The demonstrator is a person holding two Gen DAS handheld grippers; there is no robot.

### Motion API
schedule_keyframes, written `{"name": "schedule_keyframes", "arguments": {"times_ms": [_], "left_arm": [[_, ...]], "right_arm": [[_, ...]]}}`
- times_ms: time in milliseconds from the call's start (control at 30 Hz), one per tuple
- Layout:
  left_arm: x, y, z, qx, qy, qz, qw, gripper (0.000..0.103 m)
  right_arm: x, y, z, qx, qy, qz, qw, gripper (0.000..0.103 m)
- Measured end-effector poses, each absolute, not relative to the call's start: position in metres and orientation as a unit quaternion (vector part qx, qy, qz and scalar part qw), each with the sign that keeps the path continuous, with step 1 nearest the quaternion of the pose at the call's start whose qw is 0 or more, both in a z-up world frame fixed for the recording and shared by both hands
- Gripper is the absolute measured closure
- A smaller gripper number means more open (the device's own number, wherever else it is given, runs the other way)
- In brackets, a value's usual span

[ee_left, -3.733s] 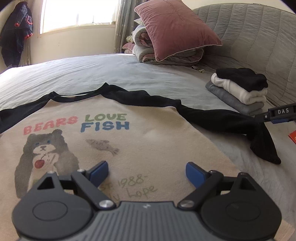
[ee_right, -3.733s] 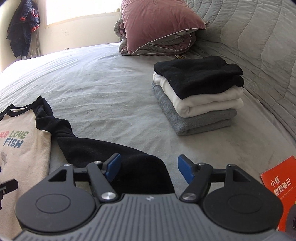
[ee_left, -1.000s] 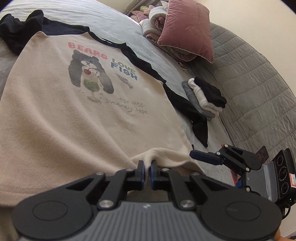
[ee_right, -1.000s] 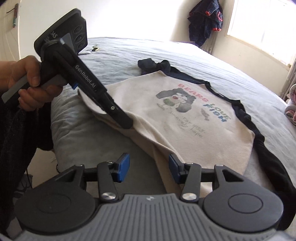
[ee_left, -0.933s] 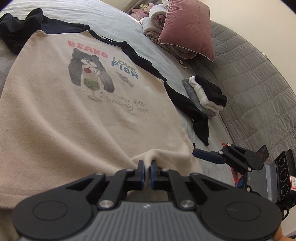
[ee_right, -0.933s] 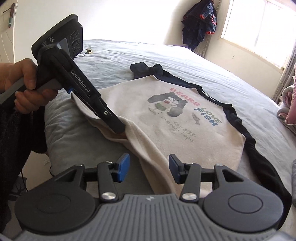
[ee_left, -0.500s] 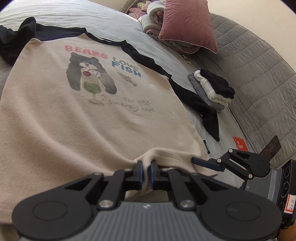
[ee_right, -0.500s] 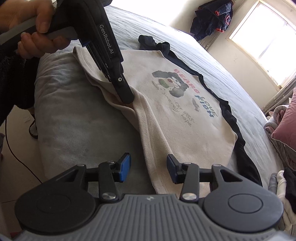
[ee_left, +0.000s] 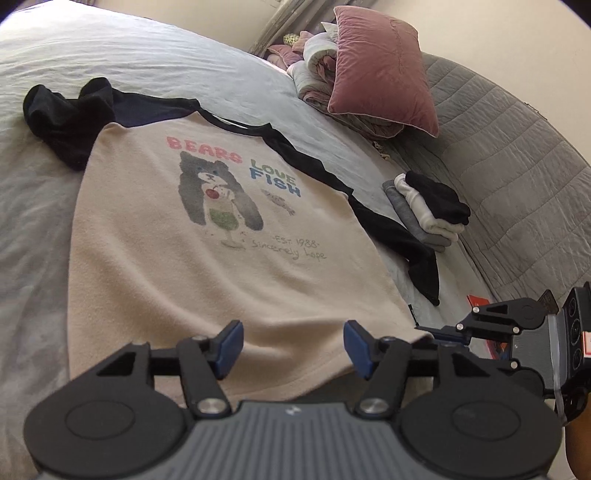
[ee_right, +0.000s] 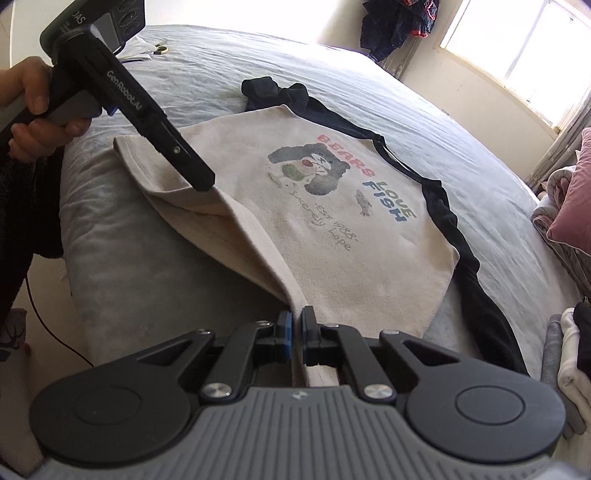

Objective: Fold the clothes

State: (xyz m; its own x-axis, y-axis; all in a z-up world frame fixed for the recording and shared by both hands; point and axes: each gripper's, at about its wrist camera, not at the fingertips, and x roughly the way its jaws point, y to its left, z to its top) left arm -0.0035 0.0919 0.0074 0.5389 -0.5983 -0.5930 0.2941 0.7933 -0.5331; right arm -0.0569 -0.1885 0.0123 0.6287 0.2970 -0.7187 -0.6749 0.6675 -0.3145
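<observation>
While the shirt (ee_left: 207, 266) lies flat, print up, on the bed (ee_left: 140, 62), its hem runs along the bed's near edge.
Shirt: cream body, black sleeves, bear picture and "BEARS LOVE FISH" lettering; one sleeve (ee_left: 70, 122) is bunched toward the far left side, the other (ee_left: 399, 236) trails toward the right side.
Left gripper (ee_left: 291, 345): released, blue pads apart, poised over the hem with no cloth between them.
Right gripper (ee_right: 294, 334): clenched on the hem at the shirt's right corner, which rises into a fold.
Edges: the hem sags slightly over the bed's near edge, and the floor (ee_right: 40, 343) shows beyond it.
Open room: bare sheet lies to the left of the shirt and beyond the collar toward the far edge.
Right side of bed: folded clothes (ee_left: 428, 210) stacked near the padded headboard (ee_left: 517, 177), just beside the trailing sleeve; a red booklet (ee_left: 476, 301) lies near the bed's edge.
Far corner: a pink pillow (ee_left: 380, 70) rests on folded bedding (ee_left: 317, 77).
Room: a window (ee_right: 524, 48) and dark clothes hanging (ee_right: 399, 26) beside it.
</observation>
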Motion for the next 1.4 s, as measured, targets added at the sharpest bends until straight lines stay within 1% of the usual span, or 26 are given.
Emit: {"name": "schedule_keyframes", "arguments": {"times_ms": [100,233,367,433,467,500,533,567,667,767,900,1000,1067,1133,1167,1200,1233,1267,1400], "left_arm": [[-0.017,0.122,0.014,-0.205,0.388,-0.224,0.870,0.031],[-0.023,0.156,0.005,-0.217,0.397,-0.149,0.879,0.030],[-0.021,0.163,-0.013,-0.220,0.430,-0.126,0.867,0.032],[-0.022,0.159,-0.019,-0.218,0.442,-0.134,0.860,0.038],[-0.022,0.156,-0.021,-0.213,0.447,-0.137,0.858,0.051],[-0.023,0.153,-0.024,-0.209,0.451,-0.141,0.856,0.086],[-0.024,0.152,-0.024,-0.204,0.453,-0.142,0.856,0.094],[-0.028,0.153,-0.019,-0.200,0.446,-0.138,0.861,0.095],[-0.039,0.159,-0.002,-0.188,0.424,-0.126,0.877,0.095],[-0.041,0.169,0.004,-0.183,0.434,-0.117,0.874,0.096],[-0.035,0.165,-0.013,-0.139,0.473,-0.100,0.864,0.096],[-0.035,0.155,-0.017,-0.103,0.472,-0.100,0.870,0.095],[-0.035,0.154,-0.012,-0.091,0.470,-0.101,0.872,0.093],[-0.037,0.153,-0.005,-0.081,0.463,-0.103,0.876,0.091],[-0.038,0.152,-0.001,-0.075,0.459,-0.103,0.879,0.083],[-0.040,0.150,0.004,-0.069,0.451,-0.104,0.884,0.073],[-0.042,0.148,0.008,-0.063,0.443,-0.106,0.888,0.069],[-0.041,0.144,0.011,-0.060,0.436,-0.114,0.891,0.065],[-0.039,0.128,0.023,-0.048,0.407,-0.143,0.901,0.062]], "right_arm": [[-0.067,-0.187,0.008,-0.311,0.323,0.291,0.845,0.099],[-0.071,-0.187,0.000,-0.323,0.324,0.289,0.841,0.099],[-0.067,-0.187,-0.003,-0.320,0.327,0.286,0.842,0.099],[-0.066,-0.185,-0.003,-0.321,0.328,0.286,0.841,0.099],[-0.066,-0.185,-0.003,-0.323,0.329,0.286,0.840,0.099],[-0.066,-0.185,-0.004,-0.325,0.330,0.285,0.839,0.099],[-0.066,-0.185,-0.004,-0.326,0.331,0.285,0.838,0.099],[-0.066,-0.185,-0.004,-0.330,0.331,0.286,0.836,0.099],[-0.071,-0.185,-0.001,-0.343,0.326,0.290,0.832,0.099],[-0.075,-0.182,0.003,-0.353,0.319,0.300,0.826,0.099],[-0.075,-0.170,-0.016,-0.385,0.332,0.315,0.801,0.099],[-0.074,-0.164,-0.035,-0.400,0.342,0.314,0.790,0.097],[-0.075,-0.164,-0.038,-0.399,0.340,0.308,0.794,0.095],[-0.075,-0.168,-0.033,-0.386,0.342,0.302,0.802,0.091],[-0.076,-0.171,-0.028,-0.378,0.344,0.297,0.806,0.087],[-0.076,-0.176,-0.024,-0.367,0.347,0.290,0.813,0.077],[-0.076,-0.181,-0.018,-0.352,0.349,0.285,0.820,0.068],[-0.077,-0.189,-0.012,-0.334,0.348,0.281,0.829,0.056],[-0.073,-0.224,0.009,-0.243,0.361,0.253,0.864,0.056]]}}
